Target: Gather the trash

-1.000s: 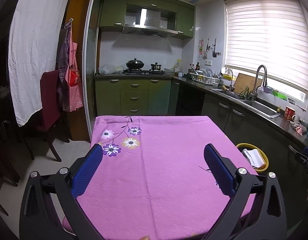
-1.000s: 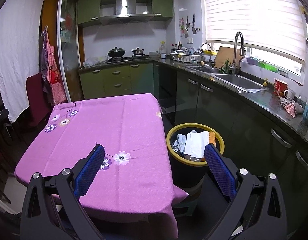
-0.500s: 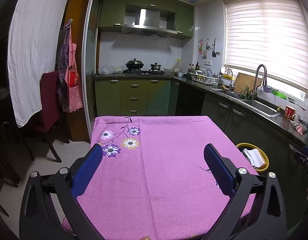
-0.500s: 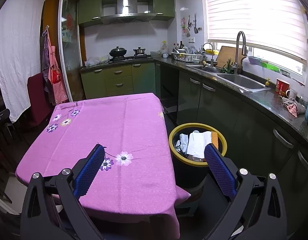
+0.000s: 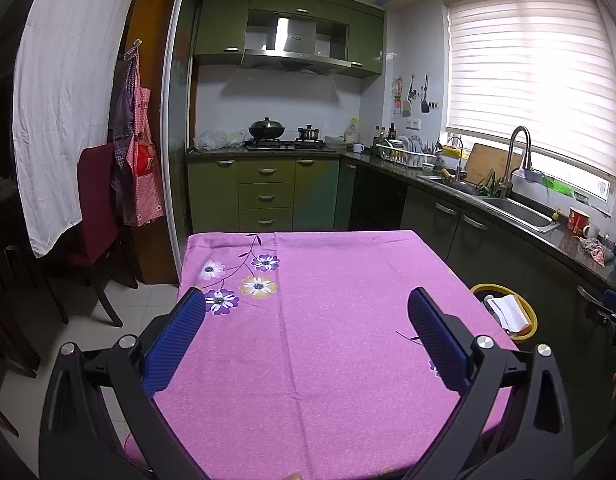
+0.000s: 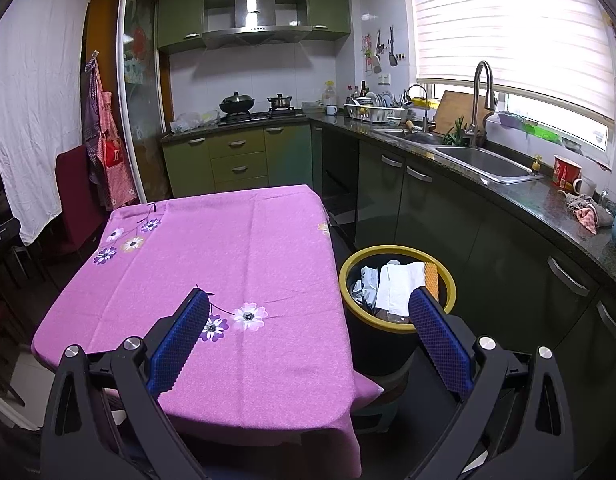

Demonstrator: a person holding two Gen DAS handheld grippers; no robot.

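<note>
A black trash bin with a yellow rim [image 6: 397,254] stands on the floor right of the table; white paper [image 6: 398,282] and an orange piece lie inside it. The left wrist view shows the same bin [image 5: 526,330] at the table's right edge. The table carries a pink flowered cloth [image 5: 328,320] with nothing lying on it. My left gripper [image 5: 306,300] hangs open over the near part of the cloth. My right gripper [image 6: 308,300] is open above the table's near right corner, its right finger in front of the bin. Neither holds anything.
A dark counter [image 6: 548,208] with a sink [image 6: 484,164], a red cup and a rag runs along the right. Green cabinets and a stove [image 5: 284,144] stand at the back. A dark red chair [image 5: 96,208] is left of the table.
The right gripper's view has shifted slightly, so the bin and table sit a little further right and up in frame. The left gripper has not moved. Both stay open.
</note>
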